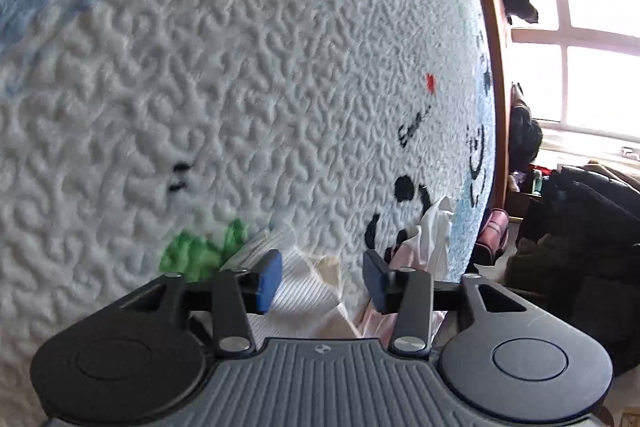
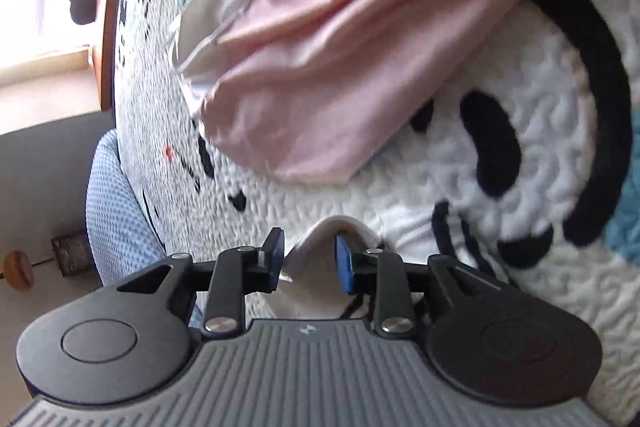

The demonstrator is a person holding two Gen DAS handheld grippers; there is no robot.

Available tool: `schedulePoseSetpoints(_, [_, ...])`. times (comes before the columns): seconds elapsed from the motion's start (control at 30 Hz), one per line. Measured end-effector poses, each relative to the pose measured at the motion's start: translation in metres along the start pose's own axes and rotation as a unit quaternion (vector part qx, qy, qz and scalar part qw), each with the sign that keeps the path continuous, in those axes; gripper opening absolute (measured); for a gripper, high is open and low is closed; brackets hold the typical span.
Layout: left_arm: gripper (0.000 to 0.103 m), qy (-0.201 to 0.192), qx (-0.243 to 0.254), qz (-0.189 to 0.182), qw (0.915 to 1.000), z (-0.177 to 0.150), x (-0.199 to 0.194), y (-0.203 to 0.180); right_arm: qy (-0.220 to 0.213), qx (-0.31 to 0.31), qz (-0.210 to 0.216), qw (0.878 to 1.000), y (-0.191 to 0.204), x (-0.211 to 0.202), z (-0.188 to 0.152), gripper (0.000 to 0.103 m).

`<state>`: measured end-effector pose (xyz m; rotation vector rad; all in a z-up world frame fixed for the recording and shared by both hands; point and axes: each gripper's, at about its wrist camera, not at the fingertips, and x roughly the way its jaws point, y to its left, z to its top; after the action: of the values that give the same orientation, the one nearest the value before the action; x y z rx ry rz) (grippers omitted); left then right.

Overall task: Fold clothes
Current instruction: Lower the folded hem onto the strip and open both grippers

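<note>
Probably a bedroom: cartoon blanket (image 1: pixel 280 67), window (image 1: pixel 580 39).

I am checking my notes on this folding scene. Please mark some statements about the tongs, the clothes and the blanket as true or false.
1. The right tongs have white fabric between their blue pads. True.
2. The pink garment lies on a bare wooden table. False: it lies on a textured white blanket with black cartoon figures.
3. The left tongs stand open, with pads apart. True.
4. The blanket has a green patch near the left tongs. True.
5. The left tongs' pads are red. False: they are blue.
</note>
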<state>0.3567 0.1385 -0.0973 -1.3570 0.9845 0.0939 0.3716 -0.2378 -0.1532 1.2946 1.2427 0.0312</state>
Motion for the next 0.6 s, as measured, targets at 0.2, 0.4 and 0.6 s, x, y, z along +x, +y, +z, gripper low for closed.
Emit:
schedulePoseSetpoints(0.2, [0.052,-0.017,0.154,-0.049,0.9867,-0.009,-0.045,-0.025,-0.052,-0.242,-0.004,0.969,0.041,-0.026,-0.036,0.027])
schedulePoseSetpoints(0.4, [0.053,0.033,0.249,0.008,0.9679,-0.053,-0.025,-0.013,-0.02,-0.349,-0.042,0.936,0.05,0.009,-0.067,0.027])
schedulePoseSetpoints(0.6, [0.044,0.029,0.277,0.059,0.9585,-0.067,0.002,0.004,-0.043,-0.375,-0.1,0.921,0.03,0.033,-0.085,0.011])
